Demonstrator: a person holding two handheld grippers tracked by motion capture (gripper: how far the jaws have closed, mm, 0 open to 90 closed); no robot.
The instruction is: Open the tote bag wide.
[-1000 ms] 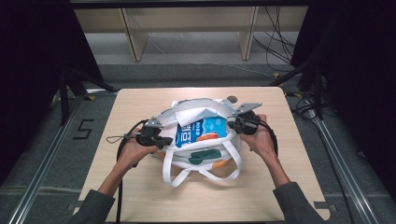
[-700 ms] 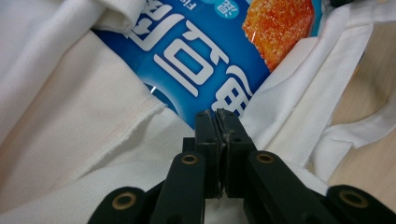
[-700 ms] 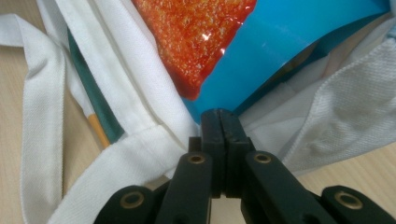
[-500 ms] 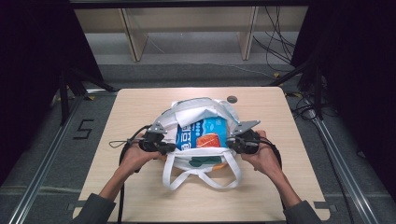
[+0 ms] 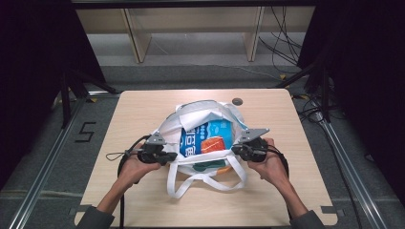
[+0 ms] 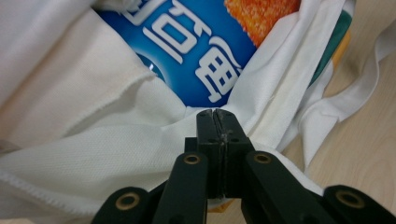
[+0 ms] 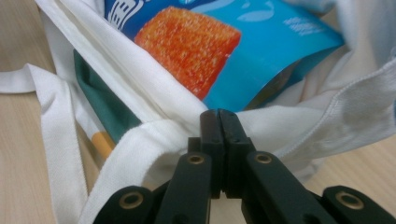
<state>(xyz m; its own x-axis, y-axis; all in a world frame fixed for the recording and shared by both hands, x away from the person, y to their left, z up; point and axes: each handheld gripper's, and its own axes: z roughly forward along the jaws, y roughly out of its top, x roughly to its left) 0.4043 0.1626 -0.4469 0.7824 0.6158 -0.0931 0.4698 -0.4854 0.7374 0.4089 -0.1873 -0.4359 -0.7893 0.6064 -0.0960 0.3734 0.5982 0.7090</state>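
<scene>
Left tongs (image 5: 165, 157) and right tongs (image 5: 237, 149) each pinch the white tote bag's (image 5: 200, 114) rim, blue snack packet (image 5: 207, 136) between them, apparently mid-spread; next likely widening the mouth.

Light wood table (image 5: 143, 109) on grey floor (image 5: 52, 157); wooden shelving (image 5: 191, 28) beyond table; dark curtains (image 5: 363, 71) flanking table; cables (image 5: 286, 47) right of shelving.

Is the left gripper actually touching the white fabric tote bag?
Touching. In the left gripper view, the left gripper has its jaws shut on the white fabric tote bag at its rim, fabric pinched between them.
</scene>
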